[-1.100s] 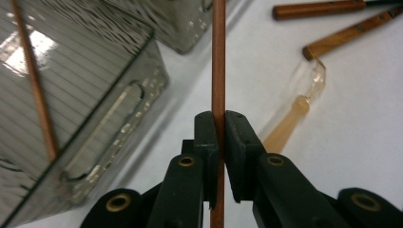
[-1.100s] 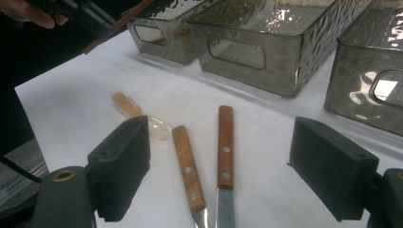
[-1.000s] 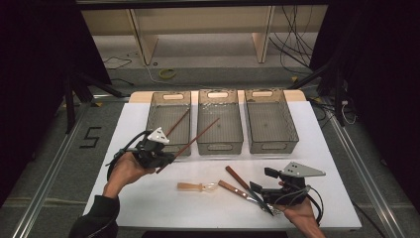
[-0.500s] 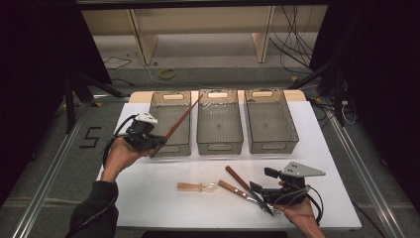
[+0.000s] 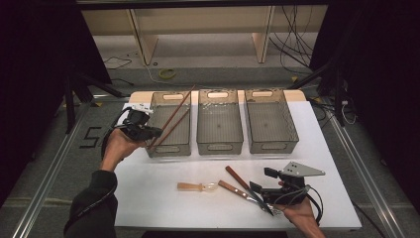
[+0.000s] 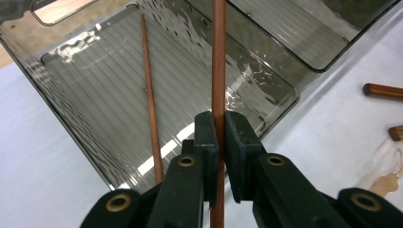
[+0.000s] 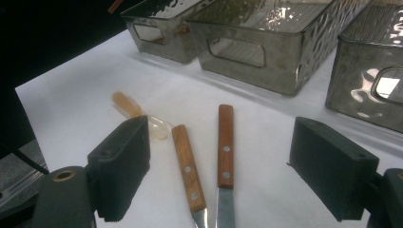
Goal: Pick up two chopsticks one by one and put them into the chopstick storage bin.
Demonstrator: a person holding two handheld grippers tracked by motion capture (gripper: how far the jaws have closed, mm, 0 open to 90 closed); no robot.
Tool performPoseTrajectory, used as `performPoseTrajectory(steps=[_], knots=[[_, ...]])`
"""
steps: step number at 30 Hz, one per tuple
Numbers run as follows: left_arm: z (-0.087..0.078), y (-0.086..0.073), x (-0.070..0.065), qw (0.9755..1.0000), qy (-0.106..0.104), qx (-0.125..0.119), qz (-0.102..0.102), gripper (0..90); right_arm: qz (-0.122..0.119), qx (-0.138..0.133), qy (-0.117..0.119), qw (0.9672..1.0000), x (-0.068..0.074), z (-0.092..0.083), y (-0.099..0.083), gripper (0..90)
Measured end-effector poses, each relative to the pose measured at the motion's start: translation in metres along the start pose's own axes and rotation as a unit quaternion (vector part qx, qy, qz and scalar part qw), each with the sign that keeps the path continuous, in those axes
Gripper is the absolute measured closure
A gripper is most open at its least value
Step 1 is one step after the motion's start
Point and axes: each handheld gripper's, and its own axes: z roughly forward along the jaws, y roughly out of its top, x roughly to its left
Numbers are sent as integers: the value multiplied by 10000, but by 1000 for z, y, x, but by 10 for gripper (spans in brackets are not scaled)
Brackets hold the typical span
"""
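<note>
The left gripper [image 5: 148,133] pinches a chopstick [image 6: 218,71] between its pads, gripping near the low end, so most of the stick slants up and far-right over the left bin [image 5: 153,148]. A second chopstick [image 6: 149,95] already lies along that bin's floor. The stick looks light, stiff and smooth; held so close to one end it can pivot or slide in the pads, so a hold nearer the middle would steady it.

The bin's walls are tall and its floor long enough to take the stick lengthwise; the long free end must clear the far rim and the middle bin [image 5: 219,121] just beside it before lowering. Above the bins there is open room.

The right gripper [image 7: 221,171] rests at the near right of the table [image 5: 163,208] with jaws spread wide, holding nothing. Between them lie two wooden-handled knives [image 7: 225,142], and a spoon [image 5: 198,187] just left. The knives are heavier, with slick blades; the handles are the place to grip.
</note>
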Motion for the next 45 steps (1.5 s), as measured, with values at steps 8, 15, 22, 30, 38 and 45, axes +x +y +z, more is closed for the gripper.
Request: performPoseTrajectory(steps=[8,15,22,30,38,45], knots=[[4,9,11,9998,198,31,-71,834,2,-2,10,10000,0,0,0,221],[12,10,22,9993,273,-11,-258,834,5,5,21,10000,-1,1,0,221],[22,9,29,9983,391,14,-422,834,4,0,29,10000,-1,0,0,221],[32,5,35,9974,444,86,-552,834,3,-1,31,10000,-1,0,0,221],[37,1,37,9966,481,116,-662,834,6,3,39,10000,-1,1,0,221],[44,-3,37,9960,489,194,-716,834,4,2,41,10000,0,1,0,221]])
